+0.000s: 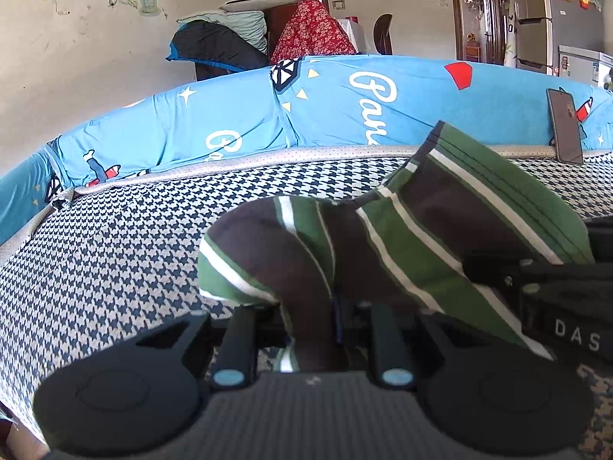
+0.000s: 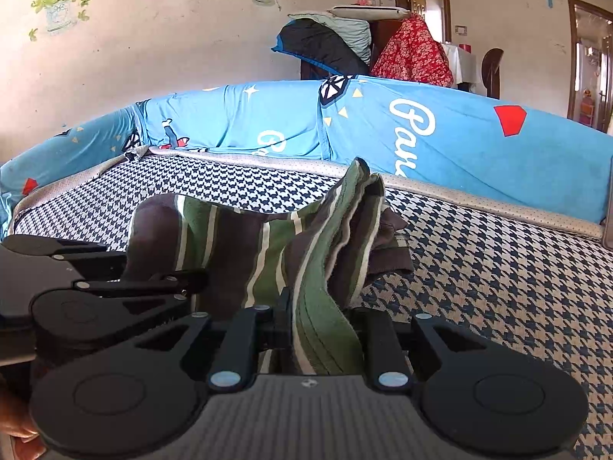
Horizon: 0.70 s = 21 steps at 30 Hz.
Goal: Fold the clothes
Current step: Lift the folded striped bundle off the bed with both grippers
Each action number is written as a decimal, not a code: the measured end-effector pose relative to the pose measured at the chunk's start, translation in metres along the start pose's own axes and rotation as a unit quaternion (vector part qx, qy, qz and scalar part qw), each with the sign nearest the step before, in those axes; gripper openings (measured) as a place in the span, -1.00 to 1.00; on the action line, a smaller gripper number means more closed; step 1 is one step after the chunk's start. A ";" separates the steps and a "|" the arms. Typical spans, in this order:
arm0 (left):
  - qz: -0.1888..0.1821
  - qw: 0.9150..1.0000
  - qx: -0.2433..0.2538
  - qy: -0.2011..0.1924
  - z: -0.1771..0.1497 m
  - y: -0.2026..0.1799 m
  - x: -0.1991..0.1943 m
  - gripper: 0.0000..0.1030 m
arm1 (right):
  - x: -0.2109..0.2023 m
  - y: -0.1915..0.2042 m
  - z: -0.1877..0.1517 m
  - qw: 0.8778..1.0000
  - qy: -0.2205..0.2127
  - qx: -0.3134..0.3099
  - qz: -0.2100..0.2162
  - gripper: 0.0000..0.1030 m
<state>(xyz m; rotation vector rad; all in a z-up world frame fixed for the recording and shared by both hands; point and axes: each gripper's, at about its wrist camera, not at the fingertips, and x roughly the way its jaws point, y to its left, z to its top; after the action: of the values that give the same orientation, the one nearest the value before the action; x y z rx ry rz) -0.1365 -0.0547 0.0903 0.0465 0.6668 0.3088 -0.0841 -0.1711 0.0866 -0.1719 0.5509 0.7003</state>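
Note:
A striped garment (image 1: 402,230) in green, dark brown and white hangs bunched above a houndstooth-covered bed (image 1: 134,237). My left gripper (image 1: 310,326) is shut on a fold of it, and the cloth arches up and away to the right. In the right wrist view the same garment (image 2: 268,245) rises in a crumpled ridge from my right gripper (image 2: 325,326), which is shut on its green edge. The left gripper (image 2: 126,280) shows at the left of that view, close beside the right one. The right gripper's black body (image 1: 555,295) shows at the right edge of the left wrist view.
A blue printed padded rail (image 1: 345,115) runs along the bed's far side, with a phone (image 1: 565,132) leaning on it at the right. Behind stand piled bedding (image 1: 222,38), a red floral cloth (image 1: 310,30), a doorway and a fridge (image 1: 555,19). The houndstooth bed (image 2: 498,268) lies bare to the right.

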 end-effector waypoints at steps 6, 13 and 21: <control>0.012 1.000 0.010 -0.005 -0.004 -0.006 -0.021 -0.67 | -0.015 0.001 -0.007 1.000 -0.009 -0.003 0.007 -0.65; 0.030 0.999 0.022 -0.012 -0.006 -0.012 -0.039 -0.67 | -0.028 0.002 -0.009 1.000 -0.024 -0.003 0.017 -0.65; 0.036 0.999 0.029 -0.015 -0.009 -0.017 -0.049 -0.66 | -0.038 0.002 -0.012 0.999 -0.033 0.000 0.022 -0.65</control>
<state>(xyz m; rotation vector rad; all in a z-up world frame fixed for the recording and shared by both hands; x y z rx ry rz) -0.1740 -0.0860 0.1109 0.1294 0.6446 0.3569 -0.1140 -0.1950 0.0963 -0.1360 0.4925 0.7463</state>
